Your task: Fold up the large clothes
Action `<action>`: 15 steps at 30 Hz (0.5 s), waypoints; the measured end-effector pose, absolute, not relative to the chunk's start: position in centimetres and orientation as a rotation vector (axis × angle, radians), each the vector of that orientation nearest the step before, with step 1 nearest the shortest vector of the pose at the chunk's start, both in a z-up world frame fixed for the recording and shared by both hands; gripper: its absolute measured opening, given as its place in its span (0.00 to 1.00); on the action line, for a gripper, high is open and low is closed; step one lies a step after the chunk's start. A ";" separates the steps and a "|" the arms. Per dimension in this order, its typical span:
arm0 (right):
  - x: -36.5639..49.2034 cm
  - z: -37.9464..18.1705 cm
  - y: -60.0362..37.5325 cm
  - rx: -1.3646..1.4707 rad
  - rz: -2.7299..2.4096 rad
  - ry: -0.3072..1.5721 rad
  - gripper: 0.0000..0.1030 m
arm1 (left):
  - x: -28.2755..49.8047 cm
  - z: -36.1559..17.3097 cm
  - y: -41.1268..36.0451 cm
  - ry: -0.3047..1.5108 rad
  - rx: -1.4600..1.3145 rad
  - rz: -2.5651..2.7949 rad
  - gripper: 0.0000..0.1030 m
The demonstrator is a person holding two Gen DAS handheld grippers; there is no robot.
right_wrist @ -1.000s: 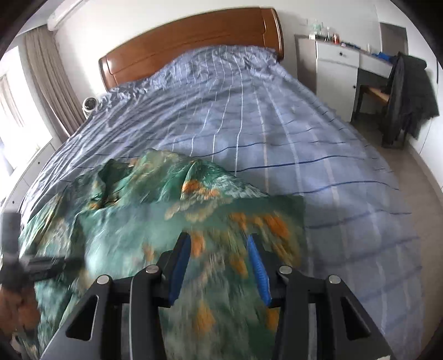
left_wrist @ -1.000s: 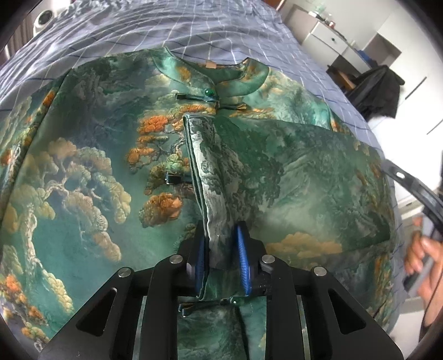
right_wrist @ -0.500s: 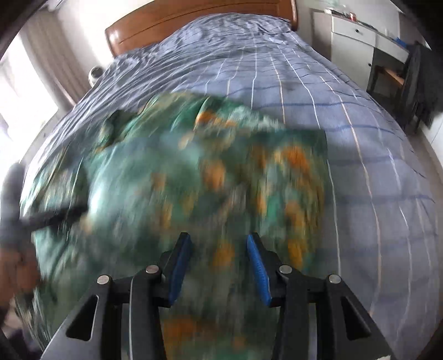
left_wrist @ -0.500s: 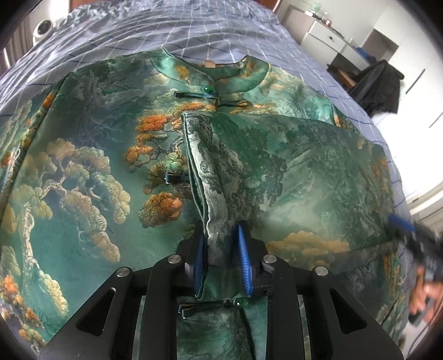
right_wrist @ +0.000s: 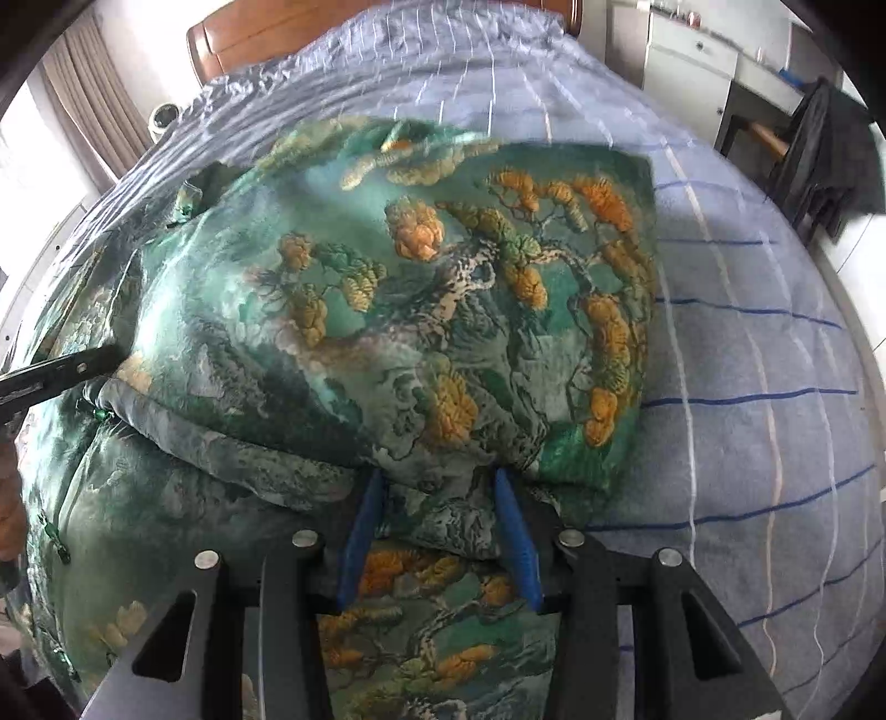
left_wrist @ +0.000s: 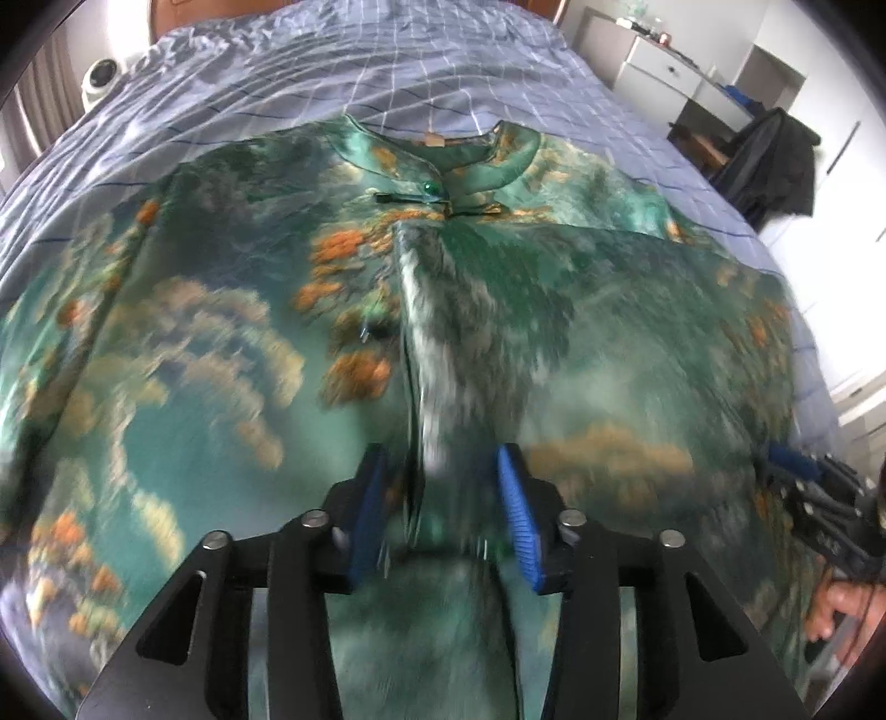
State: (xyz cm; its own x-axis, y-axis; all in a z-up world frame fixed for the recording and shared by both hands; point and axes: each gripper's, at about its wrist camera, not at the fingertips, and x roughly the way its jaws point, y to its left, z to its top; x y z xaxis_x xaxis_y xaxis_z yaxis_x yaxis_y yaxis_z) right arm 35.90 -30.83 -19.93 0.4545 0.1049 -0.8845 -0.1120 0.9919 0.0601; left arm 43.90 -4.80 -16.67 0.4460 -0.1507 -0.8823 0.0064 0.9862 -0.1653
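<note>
1. Blue pads line the left gripper (left_wrist: 446, 512), whose jaws have just been opening; they now stand apart, with the folded edge of the garment (left_wrist: 221, 332) lying loose between them and neither pad pressing on it.
2. The same blue pads line the right gripper (right_wrist: 437, 531). Its jaws sit either side of the lower edge of the folded-over panel (right_wrist: 443, 310); the cloth fills the gap, but I cannot tell whether the pads actually pinch it.
3. The garment is a shiny green satin top printed with orange and cream pine trees. It lies spread flat on the bed (left_wrist: 443, 72), collar (left_wrist: 443, 160) pointing towards the headboard (right_wrist: 310, 27).
4. One side of it is folded in over the middle, so its edge runs down from just below the collar to the left gripper.
5. In the left wrist view the right gripper shows at the right edge of the garment, with the person's fingers (left_wrist: 830, 615) on its handle.
6. Beyond the garment, the blue checked bedspread (right_wrist: 775, 332) stretches up to the wooden headboard.
7. A small white round device (left_wrist: 102, 83) sits at the bed's far left corner.
8. Off to the right stand a white cabinet (left_wrist: 664, 72) and a dark coat (left_wrist: 781, 160) hung over a chair.
</note>
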 end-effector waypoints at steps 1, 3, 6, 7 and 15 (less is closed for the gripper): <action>35.1 -19.5 -30.7 -0.024 0.118 1.060 0.42 | 42.5 -16.2 -4.4 1.099 -0.142 -0.114 0.48; 33.5 -18.5 -30.1 -0.048 0.080 1.018 0.53 | 39.6 -15.4 -3.3 1.081 -0.115 -0.126 0.67; 30.6 -16.5 -28.9 -0.039 0.082 0.968 0.62 | 34.9 -14.7 -1.0 1.041 -0.062 -0.103 0.84; 29.8 -15.8 -28.3 -0.035 0.097 0.951 0.62 | 33.6 -14.6 0.0 1.034 -0.051 -0.087 0.84; 22.0 -13.2 -21.4 -0.014 0.210 0.880 0.62 | 25.2 -15.3 10.7 1.015 -0.048 0.157 0.86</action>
